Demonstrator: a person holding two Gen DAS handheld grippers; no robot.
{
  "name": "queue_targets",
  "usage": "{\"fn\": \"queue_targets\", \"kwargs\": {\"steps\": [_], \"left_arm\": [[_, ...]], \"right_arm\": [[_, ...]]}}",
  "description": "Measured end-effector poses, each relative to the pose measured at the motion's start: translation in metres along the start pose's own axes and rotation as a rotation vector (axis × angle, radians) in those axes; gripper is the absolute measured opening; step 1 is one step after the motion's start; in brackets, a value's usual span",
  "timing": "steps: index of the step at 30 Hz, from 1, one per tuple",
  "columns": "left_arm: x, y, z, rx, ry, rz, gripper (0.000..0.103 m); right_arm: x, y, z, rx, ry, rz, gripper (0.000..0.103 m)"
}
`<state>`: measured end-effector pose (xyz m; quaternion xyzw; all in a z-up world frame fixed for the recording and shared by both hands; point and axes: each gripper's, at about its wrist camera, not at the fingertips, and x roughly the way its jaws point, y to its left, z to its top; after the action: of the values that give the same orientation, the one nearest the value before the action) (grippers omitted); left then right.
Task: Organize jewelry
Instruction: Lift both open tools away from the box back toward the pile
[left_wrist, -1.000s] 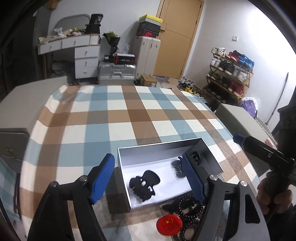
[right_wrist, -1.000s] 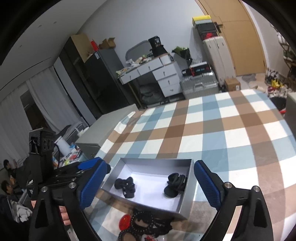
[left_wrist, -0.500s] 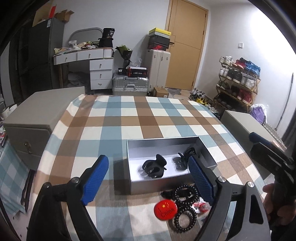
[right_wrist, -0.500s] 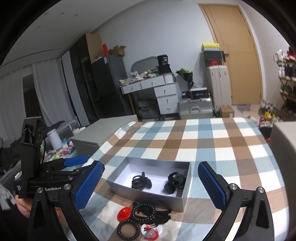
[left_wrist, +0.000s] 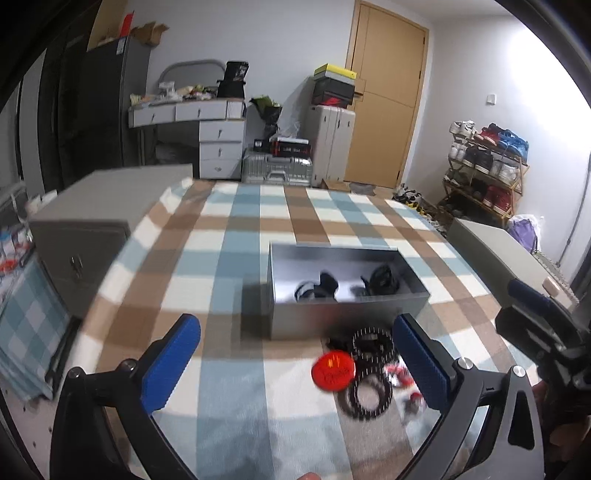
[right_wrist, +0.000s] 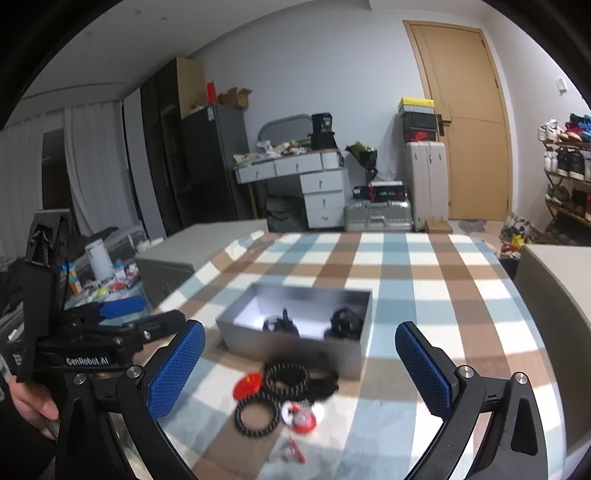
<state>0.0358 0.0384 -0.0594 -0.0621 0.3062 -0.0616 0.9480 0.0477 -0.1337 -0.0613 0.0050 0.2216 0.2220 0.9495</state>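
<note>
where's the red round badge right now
In the left wrist view the red round badge lies on the checked tablecloth, just in front of the grey box, touching the black bead bracelets.

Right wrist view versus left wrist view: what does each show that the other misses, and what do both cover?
Only the right wrist view: the left hand-held gripper seen from the side, a small red-and-white piece sitting clear on the cloth, and a cluttered low table at left.

Only the left wrist view: the right hand-held gripper at the right edge.

Both: the grey box holding two dark items, the red round badge, the black beaded rings in front of it, and the checked tablecloth.
</note>
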Motion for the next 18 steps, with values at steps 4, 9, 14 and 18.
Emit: {"fn": "queue_targets", "kwargs": {"steps": [4, 9, 14, 18], "left_arm": [[0.004, 0.0, -0.019, 0.016, 0.042, 0.027, 0.102], [0.003, 0.005, -0.033, -0.006, 0.067, 0.025, 0.102], [0.003, 0.008, -0.047, -0.015, 0.108, 0.028, 0.102], [0.006, 0.01, -0.055, -0.021, 0.144, 0.02, 0.102]], "right_arm": [[0.005, 0.004, -0.019, -0.029, 0.059, 0.003, 0.103], [0.01, 0.008, -0.041, -0.041, 0.129, 0.01, 0.103], [0.021, 0.011, -0.059, -0.044, 0.191, 0.01, 0.103], [0.025, 0.013, -0.067, -0.056, 0.208, 0.013, 0.102]]}}
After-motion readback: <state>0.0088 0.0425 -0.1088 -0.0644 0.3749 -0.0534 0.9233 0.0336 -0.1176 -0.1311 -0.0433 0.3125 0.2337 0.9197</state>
